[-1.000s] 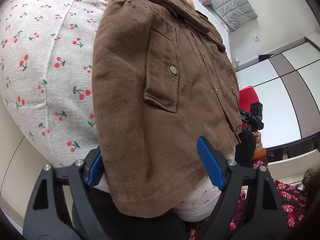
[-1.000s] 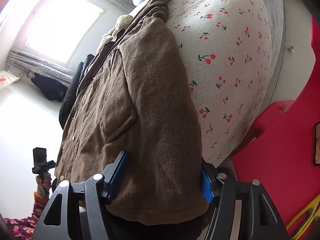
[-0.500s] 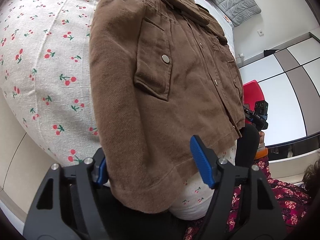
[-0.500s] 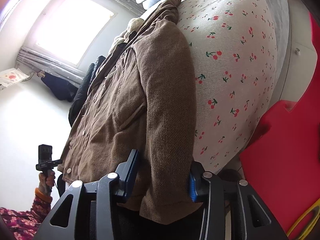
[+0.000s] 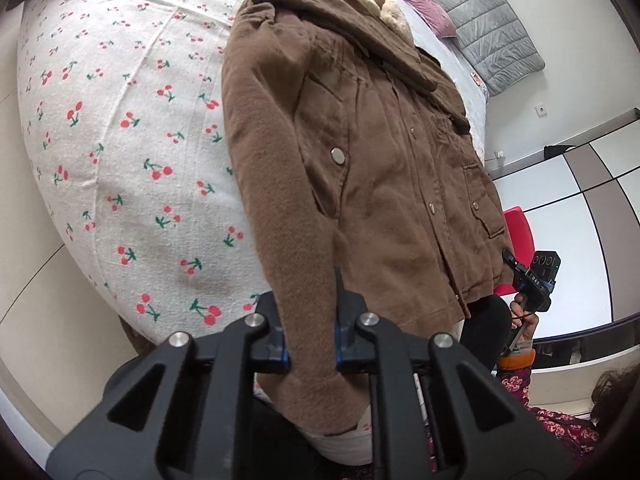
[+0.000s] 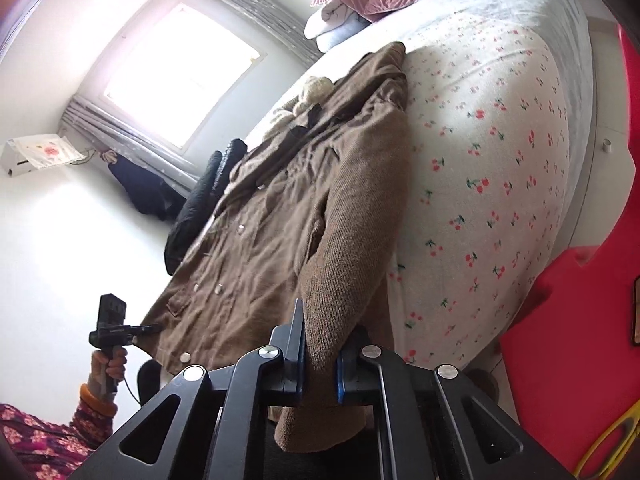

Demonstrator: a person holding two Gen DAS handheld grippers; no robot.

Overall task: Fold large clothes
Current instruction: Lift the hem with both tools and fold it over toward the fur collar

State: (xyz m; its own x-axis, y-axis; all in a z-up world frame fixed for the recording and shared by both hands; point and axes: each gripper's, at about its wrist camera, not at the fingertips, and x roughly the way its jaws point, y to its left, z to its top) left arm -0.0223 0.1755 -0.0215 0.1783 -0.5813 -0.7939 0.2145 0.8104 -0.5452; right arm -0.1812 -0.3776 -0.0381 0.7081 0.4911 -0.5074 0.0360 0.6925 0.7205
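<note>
Jacket cuffs partly hidden behind clamping fingers.

A brown jacket is spread front-up on a cherry-print bedsheet. Its near sleeve cuff is pinched between the jaws of the left gripper, which have just been closing. The right gripper is seen beside the hem.

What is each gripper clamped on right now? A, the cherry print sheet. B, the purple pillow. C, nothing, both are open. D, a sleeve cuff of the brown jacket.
D: the left gripper and the right gripper have just closed, each pinching a sleeve end of the brown jacket that lies on the cherry print sheet.
</note>
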